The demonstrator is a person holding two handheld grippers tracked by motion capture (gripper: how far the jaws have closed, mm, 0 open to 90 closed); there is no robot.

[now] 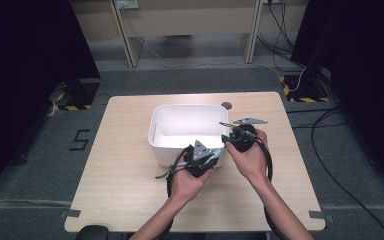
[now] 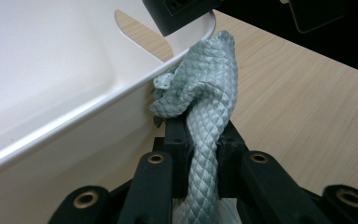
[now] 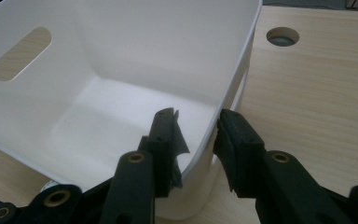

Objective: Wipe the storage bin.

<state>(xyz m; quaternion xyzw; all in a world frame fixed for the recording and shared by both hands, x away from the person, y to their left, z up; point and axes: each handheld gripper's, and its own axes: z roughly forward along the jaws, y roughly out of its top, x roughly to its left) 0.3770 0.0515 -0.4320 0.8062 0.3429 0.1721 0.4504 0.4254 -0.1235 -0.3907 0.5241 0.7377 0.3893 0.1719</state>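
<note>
A white plastic bin (image 1: pixel 152 127) stands in the middle of the wooden table (image 1: pixel 120 170). My left gripper (image 2: pixel 200 133) is shut on a bunched pale green quilted cloth (image 2: pixel 205 79), which presses against the outside of the bin's (image 2: pixel 51 70) near right corner, just under the rim. My right gripper (image 3: pixel 196 135) sits astride that same corner of the bin (image 3: pixel 121 46), one jaw inside and one outside, closed on the wall. In the high view the left gripper (image 1: pixel 215 152) and the right gripper (image 1: pixel 225 136) are close together at that corner.
A round cable hole (image 3: pixel 282 36) lies in the tabletop just beyond the bin. The bin has a slot handle (image 3: pixel 21 53) in its far wall and nothing inside. Bare table lies to the left and right of the bin. Cables trail on the floor at the right.
</note>
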